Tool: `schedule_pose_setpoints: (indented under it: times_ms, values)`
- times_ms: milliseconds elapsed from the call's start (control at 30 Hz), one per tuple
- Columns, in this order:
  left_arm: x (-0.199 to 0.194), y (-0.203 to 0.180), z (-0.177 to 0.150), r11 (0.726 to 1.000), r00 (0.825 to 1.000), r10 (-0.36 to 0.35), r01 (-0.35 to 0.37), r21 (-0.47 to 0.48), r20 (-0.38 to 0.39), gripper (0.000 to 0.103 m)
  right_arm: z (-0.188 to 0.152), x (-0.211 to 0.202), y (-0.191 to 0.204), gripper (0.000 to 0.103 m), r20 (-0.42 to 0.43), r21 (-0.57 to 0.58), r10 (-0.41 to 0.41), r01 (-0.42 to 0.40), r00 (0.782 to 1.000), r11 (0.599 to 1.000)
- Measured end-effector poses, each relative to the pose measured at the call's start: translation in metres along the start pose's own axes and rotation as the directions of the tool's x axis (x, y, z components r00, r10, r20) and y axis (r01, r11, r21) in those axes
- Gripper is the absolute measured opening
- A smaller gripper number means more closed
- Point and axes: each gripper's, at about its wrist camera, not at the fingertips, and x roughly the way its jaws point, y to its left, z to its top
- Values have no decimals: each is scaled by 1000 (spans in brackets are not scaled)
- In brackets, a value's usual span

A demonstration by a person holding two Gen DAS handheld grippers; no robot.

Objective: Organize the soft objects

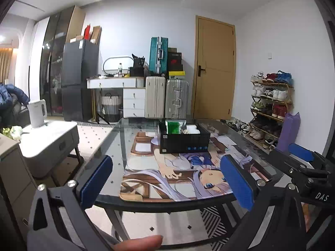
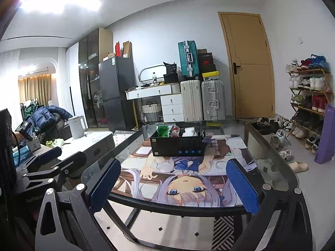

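Note:
A black box stands on the anime-print mat on the glass table. In it sit a green soft packet and white soft items. In the right wrist view the box also holds the green packet, a red-and-white item and a white item. My left gripper is open and empty, held before the table's near edge. My right gripper is open and empty too, beside the left one; it also shows in the left wrist view.
A white side table with a kettle stands left of the glass table. A shoe rack, a purple bag and loose shoes are on the right. Suitcases and a door are behind.

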Motion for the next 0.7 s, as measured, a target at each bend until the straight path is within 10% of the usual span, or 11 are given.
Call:
schedule_pose_setpoints:
  times_ms: [700]
  values:
    - [7, 0, -1, 1000, 1000, 15, -15, 10, -26, 103, 2, 7, -2, 102, -29, 14, 34, -34, 999, 999]
